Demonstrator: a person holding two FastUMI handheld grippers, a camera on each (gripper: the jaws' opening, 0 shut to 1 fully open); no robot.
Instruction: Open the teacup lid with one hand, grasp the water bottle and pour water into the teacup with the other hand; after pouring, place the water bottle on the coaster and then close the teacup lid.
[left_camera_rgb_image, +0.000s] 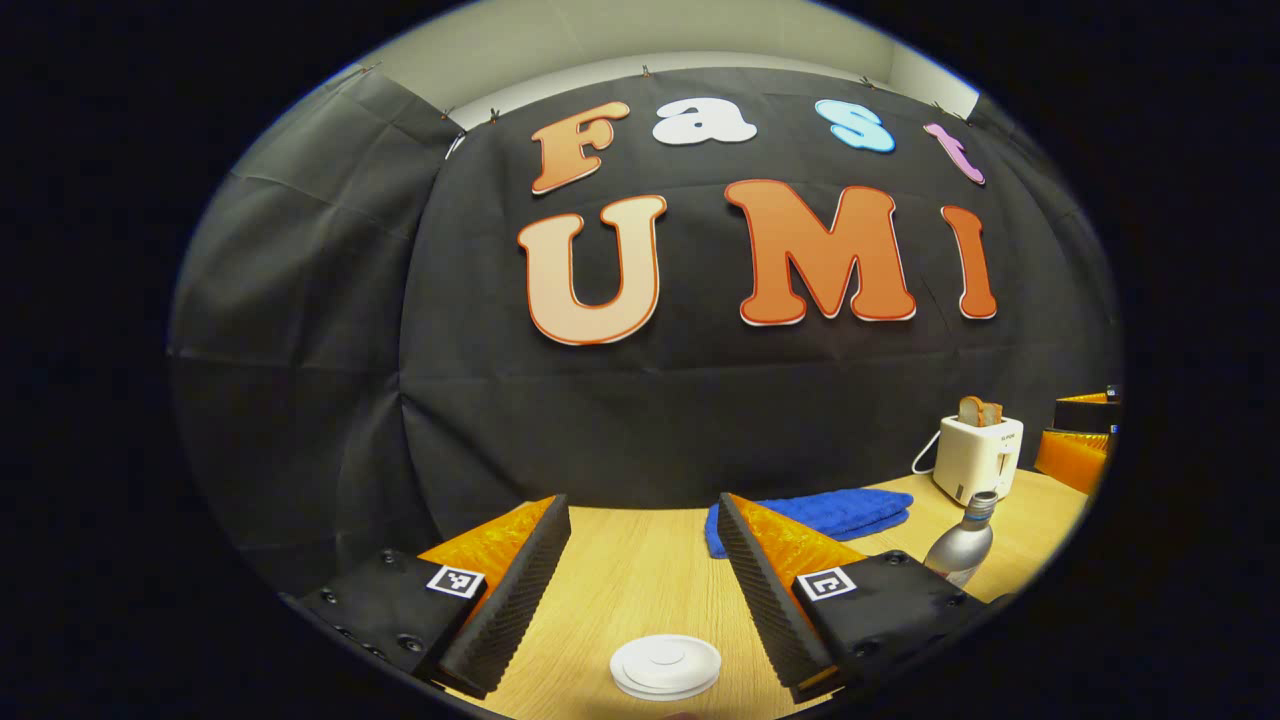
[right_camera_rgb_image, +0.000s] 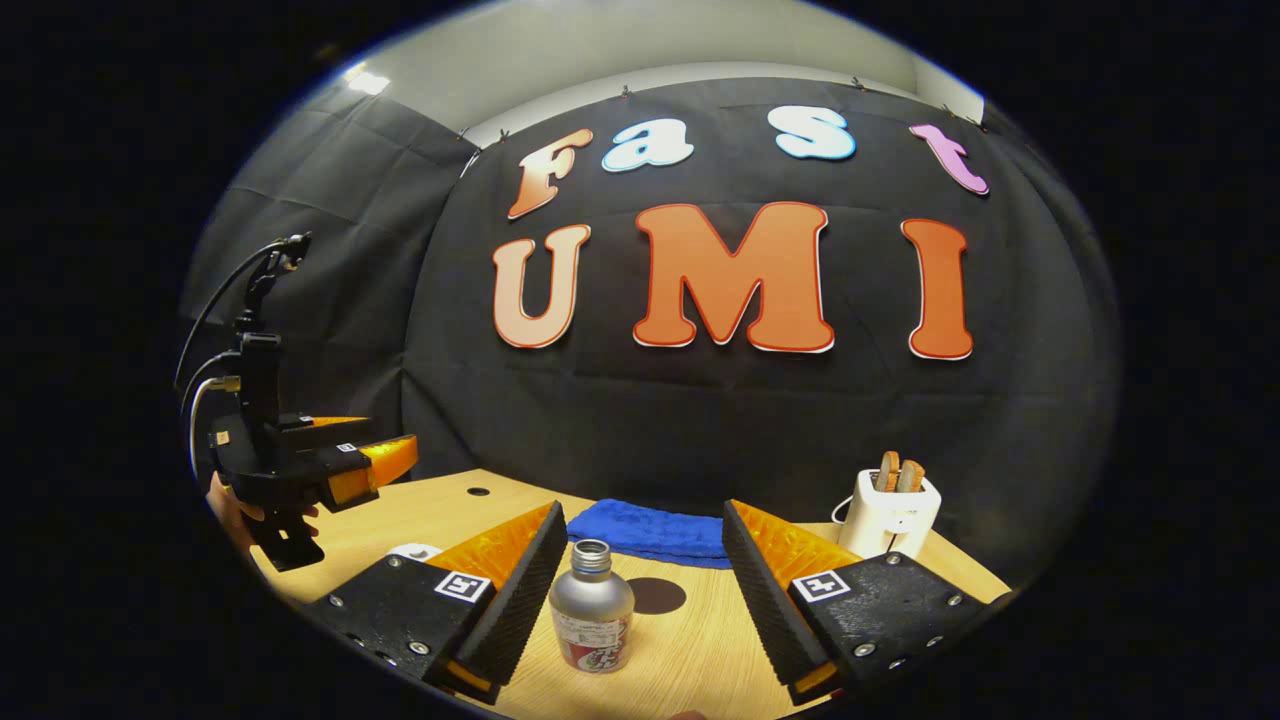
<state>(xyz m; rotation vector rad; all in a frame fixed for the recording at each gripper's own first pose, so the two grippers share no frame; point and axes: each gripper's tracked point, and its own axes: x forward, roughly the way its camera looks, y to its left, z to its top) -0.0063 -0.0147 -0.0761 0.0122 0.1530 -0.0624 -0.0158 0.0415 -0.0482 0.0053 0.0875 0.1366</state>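
Left gripper view: teacup lid (left_camera_rgb_image: 666, 665) visible, cup hidden.

Both views look low across the table (left_camera_rgb_image: 640, 570) toward the back wall, sharing the bottle (right_camera_rgb_image: 591, 610).

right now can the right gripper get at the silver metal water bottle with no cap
Probably yes: the right gripper is open, and the silver metal water bottle stands upright on the wooden table between its fingers, nearer one finger, nothing blocking.

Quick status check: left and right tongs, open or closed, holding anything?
Left tongs: open, empty, above the white lid.
Right tongs: open, empty, water bottle between them, untouched.
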